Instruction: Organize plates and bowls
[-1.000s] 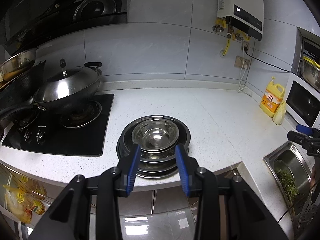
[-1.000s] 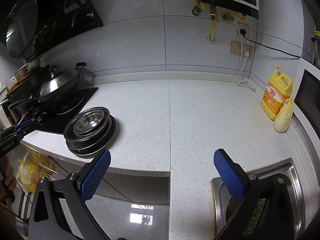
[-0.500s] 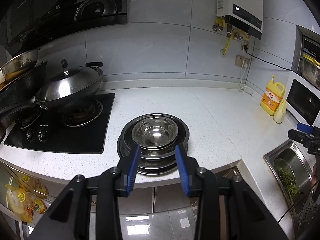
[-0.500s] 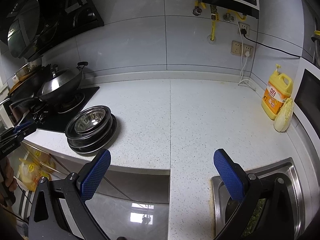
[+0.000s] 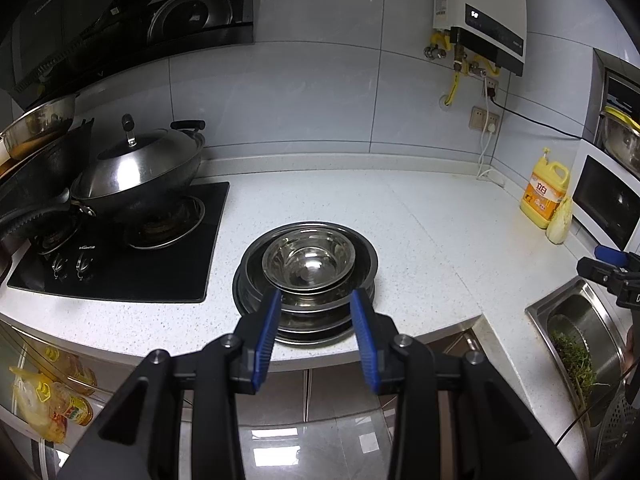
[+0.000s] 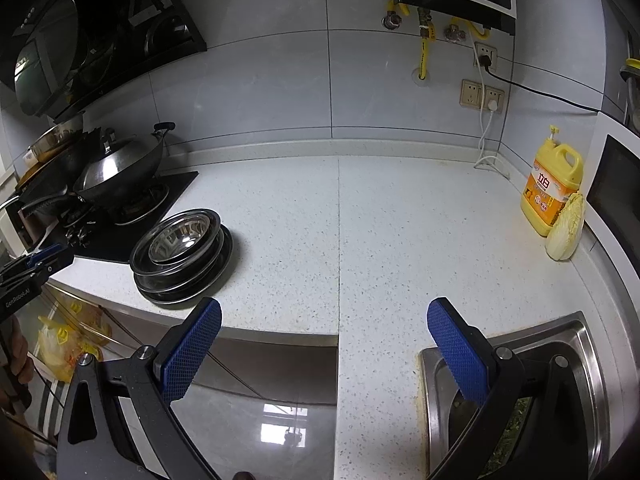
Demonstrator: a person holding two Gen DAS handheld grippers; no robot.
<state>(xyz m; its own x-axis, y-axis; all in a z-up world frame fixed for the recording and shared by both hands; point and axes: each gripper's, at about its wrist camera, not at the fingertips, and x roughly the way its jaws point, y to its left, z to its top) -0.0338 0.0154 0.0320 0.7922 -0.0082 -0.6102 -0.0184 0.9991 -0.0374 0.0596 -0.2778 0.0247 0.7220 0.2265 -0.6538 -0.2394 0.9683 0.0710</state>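
The left gripper (image 5: pixel 316 304) is seen low in the centre of its frame, its blue pads (image 5: pixel 267 332) held moderately apart with nothing between them, framing the near edge of the stack of steel plates and bowls (image 5: pixel 306 276) without visible contact. The stack is placed just above the pads on the white speckled counter (image 5: pixel 420 232), close to its front edge, with a small bowl (image 5: pixel 308 260) nested on top. To its left, a black hob (image 5: pixel 120 256) carries a lidded wok (image 5: pixel 136 176). The right gripper (image 6: pixel 324 322) is shown at the bottom of its own frame, spread wide and empty (its right pad over the corner of a steel sink (image 6: pixel 576 344)). There the stack (image 6: pixel 182 254) lies at centre left, well apart from the gripper. A yellow detergent jug (image 6: pixel 550 192) and a cabbage (image 6: pixel 566 226) are seen at right, touching each other.
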